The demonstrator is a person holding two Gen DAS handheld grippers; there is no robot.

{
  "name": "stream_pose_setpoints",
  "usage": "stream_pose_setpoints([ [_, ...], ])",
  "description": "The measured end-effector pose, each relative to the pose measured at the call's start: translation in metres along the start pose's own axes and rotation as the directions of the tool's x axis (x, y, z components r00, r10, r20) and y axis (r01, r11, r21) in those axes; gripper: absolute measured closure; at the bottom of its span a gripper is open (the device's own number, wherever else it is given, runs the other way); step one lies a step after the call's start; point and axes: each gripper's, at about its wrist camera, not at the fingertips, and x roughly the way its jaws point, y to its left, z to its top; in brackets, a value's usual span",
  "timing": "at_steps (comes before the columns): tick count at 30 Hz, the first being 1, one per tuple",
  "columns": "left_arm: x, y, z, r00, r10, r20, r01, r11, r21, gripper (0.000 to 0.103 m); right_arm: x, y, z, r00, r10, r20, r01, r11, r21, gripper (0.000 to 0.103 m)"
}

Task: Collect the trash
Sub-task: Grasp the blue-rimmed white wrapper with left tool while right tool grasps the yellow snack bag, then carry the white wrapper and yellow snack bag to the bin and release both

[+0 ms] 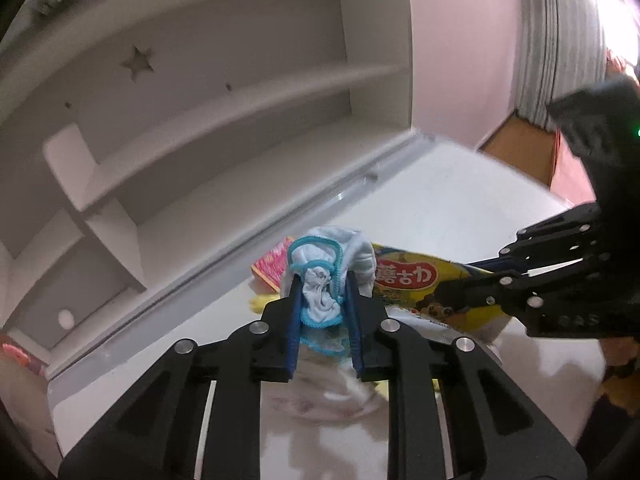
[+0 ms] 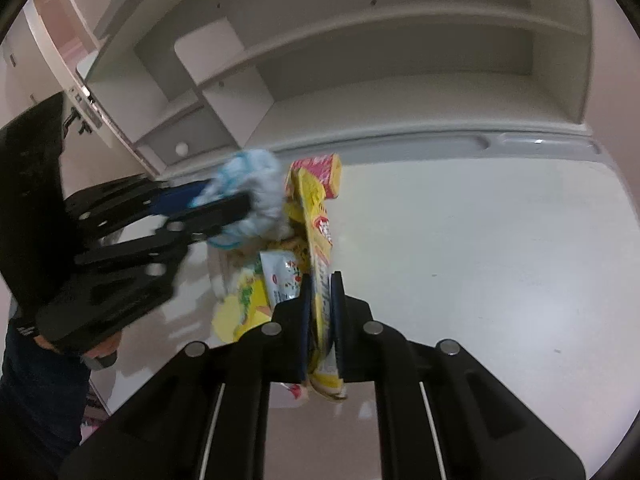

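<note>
While the white table [image 2: 480, 240] lies below, my right gripper [image 2: 320, 300] pinches the yellow snack bag [image 2: 318, 240] edge-on, long axis forward, beside my left gripper [image 1: 322, 300], clamped on crumpled blue-trimmed cloth [image 1: 320, 280].

Soft crumpled white cloth [image 1: 320, 296] with blue stitched trim; glossy yellow plastic snack wrapper [image 2: 320, 240]; smooth, faintly glossy white table [image 2: 460, 240]; matt black plastic left gripper [image 1: 322, 292] with metal rivets; matt white shelf [image 1: 200, 100].
</note>
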Motion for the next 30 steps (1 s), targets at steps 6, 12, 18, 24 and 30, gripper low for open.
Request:
stream_pose_setpoints([
  [6,-0.056,0.000,0.009,0.995,0.009,0.103,0.004,0.993,-0.117,0.084,-0.050,0.008,-0.007,0.967,-0.208,0.149,0.221,0.972,-0.079,0.093],
  [12,-0.084,-0.020,0.001,0.990,-0.005,0.143,0.026,0.989,-0.146,0.084,-0.089,0.029,-0.018,0.891,-0.371,0.261,0.428,0.879,-0.211,0.094],
  [18,-0.094,-0.038,-0.019,0.991,-0.024,0.132,0.046,0.985,-0.165,0.084,-0.086,0.015,-0.022,0.893,-0.402,0.200,0.438,0.879,-0.190,0.094],
  [24,-0.097,-0.047,-0.033,0.992,-0.049,0.119,0.071,0.980,-0.188,0.084,-0.102,0.005,-0.031,0.894,-0.394,0.212,0.425,0.897,-0.125,0.094],
  [30,-0.100,-0.076,-0.029,0.987,-0.099,0.130,0.124,0.972,-0.199,0.084,-0.157,-0.033,-0.063,0.888,-0.383,0.254,0.389,0.921,0.030,0.094],
])
